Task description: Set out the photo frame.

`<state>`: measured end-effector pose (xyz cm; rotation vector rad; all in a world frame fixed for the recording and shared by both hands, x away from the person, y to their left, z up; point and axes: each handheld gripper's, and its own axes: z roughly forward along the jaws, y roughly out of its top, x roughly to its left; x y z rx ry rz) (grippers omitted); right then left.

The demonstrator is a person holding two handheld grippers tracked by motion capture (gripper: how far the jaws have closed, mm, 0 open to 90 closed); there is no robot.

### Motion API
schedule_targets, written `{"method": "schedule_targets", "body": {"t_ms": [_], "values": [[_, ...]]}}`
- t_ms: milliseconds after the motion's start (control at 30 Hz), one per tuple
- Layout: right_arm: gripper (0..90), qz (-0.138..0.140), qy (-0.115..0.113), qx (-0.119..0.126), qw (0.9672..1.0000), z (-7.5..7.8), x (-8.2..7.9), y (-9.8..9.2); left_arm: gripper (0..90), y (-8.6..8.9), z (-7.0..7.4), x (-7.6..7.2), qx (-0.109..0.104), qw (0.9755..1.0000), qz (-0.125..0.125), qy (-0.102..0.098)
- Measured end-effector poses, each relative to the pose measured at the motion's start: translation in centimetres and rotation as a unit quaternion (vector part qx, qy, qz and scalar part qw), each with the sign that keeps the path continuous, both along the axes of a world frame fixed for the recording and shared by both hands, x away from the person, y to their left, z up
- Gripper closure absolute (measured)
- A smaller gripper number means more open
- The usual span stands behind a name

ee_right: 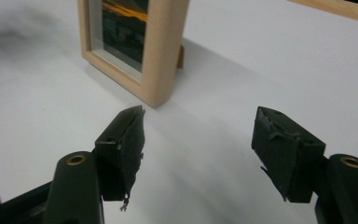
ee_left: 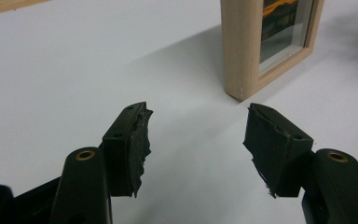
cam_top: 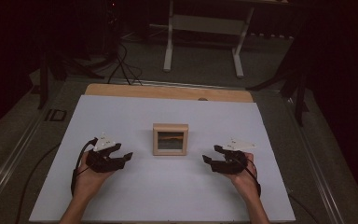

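A small pale wooden picture frame (cam_top: 170, 139) stands upright at the middle of the white sheet, a dark picture with an orange streak behind its glass. My left gripper (cam_top: 123, 156) hovers to the left of it, jaws wide apart with nothing between them; the left gripper view has the frame's (ee_left: 247, 46) left edge just beyond the pads (ee_left: 137, 140). To the frame's right is my right gripper (cam_top: 209, 157), open and empty as well. In the right gripper view the frame's (ee_right: 161, 51) right corner stands ahead of the left pad (ee_right: 128, 144).
The white sheet (cam_top: 121, 196) covers a wooden board (cam_top: 168, 92) whose far strip shows. Cables trail from both grippers off the sheet. Behind the table a white stand (cam_top: 203, 28) and black cables sit on the dark floor.
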<state>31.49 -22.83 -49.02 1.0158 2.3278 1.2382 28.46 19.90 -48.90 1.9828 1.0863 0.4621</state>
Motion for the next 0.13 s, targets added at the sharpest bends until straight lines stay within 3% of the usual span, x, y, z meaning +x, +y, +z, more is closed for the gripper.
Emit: {"method": "schedule_targets", "body": {"t_ms": [133], "values": [[33.5, -0.007, 0.001, -0.002, 1.0, -0.24, -0.12, -0.54, 39.8, 0.19, -0.1, -0.1, -0.002, 1.0, 0.004, 0.002]]}}
